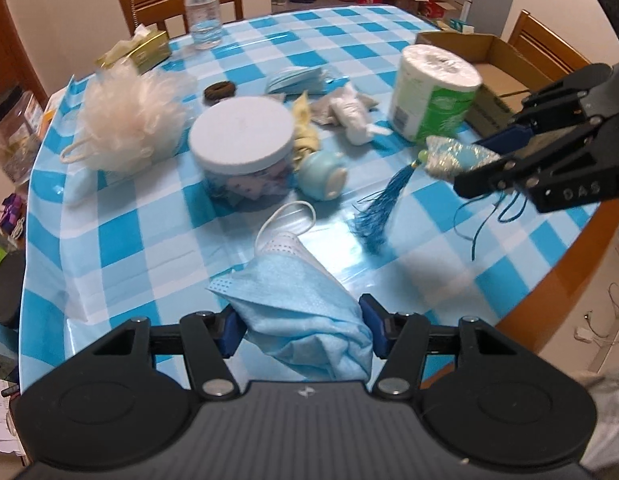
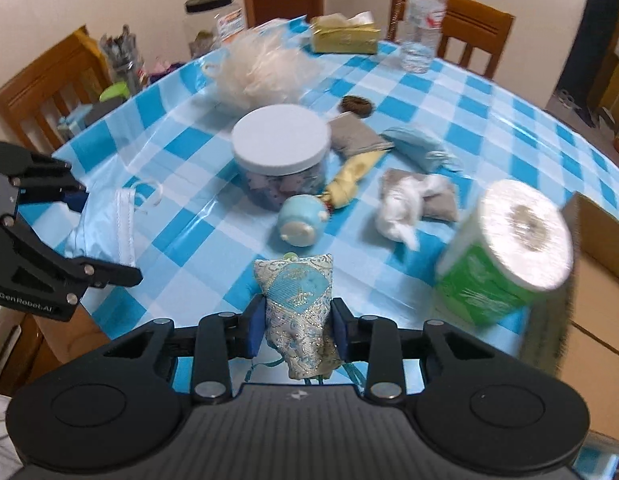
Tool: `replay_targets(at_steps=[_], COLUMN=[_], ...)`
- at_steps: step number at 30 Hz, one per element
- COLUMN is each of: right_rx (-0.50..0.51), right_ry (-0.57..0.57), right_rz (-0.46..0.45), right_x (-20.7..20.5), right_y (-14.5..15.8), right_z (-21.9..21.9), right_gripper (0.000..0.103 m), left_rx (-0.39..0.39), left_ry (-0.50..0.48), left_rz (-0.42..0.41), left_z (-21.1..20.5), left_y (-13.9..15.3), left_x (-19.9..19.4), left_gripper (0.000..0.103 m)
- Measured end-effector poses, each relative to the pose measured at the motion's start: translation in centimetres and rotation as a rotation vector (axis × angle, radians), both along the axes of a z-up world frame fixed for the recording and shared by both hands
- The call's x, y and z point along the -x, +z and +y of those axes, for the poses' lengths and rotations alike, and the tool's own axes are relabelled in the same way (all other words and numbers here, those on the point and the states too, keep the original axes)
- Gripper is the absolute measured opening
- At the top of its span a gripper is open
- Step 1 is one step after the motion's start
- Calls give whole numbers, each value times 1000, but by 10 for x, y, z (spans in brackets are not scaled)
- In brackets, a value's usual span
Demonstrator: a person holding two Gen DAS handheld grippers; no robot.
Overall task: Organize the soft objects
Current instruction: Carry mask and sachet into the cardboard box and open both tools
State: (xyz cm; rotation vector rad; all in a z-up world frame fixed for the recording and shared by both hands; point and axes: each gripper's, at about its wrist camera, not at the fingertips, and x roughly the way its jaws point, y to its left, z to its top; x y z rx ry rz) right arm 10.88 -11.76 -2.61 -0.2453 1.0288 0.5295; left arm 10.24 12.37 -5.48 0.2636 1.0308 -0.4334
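Two grips seen: left gripper [image 1: 303,330] clamped on crumpled blue face mask [image 1: 305,312] at bottom centre, above checked tablecloth [image 1: 149,216]; right gripper [image 2: 295,330] pinched narrow on brocade pouch [image 2: 299,300], bottom centre, tassel [image 1: 379,216] dangling.

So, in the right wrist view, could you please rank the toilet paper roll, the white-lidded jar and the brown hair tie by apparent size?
1. toilet paper roll, though nearness to the camera may flatter it
2. white-lidded jar
3. brown hair tie
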Motion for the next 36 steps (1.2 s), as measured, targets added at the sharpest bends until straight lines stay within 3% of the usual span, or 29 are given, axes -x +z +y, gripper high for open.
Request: replay_targets(at_steps=[5, 11, 19, 23, 26, 28, 30, 36], right_rx=[-27, 7, 58, 71, 60, 32, -2, -26], right_ry=[-31, -96, -155, -161, -170, -171, -175, -187], right_rz=[-25, -78, -168, -187, -187, -179, -176, -150], right_x=[8, 10, -7, -23, -34, -38, -38, -34], right_y=[28, 56, 74, 69, 59, 53, 47, 32], right_z=[-47, -115, -183, -202, -212, -217, -221, -228], right_gripper=[39, 39, 39, 43, 62, 88, 99, 103], left_rx=[21, 39, 62, 64, 61, 56, 51, 44], left_ry=[-5, -47, -100, -102, -98, -92, -86, -86], left_rz=[15, -35, -73, -78, -84, -86, -88, -95], left_z=[-29, -79, -143, -168, -179, -185, -190, -204], left_y=[20, 42, 49, 48, 48, 49, 51, 58], left_x=[3, -1, -7, -9, -12, -15, -16, -29], left_gripper=[58, 58, 58, 58, 58, 58, 58, 58])
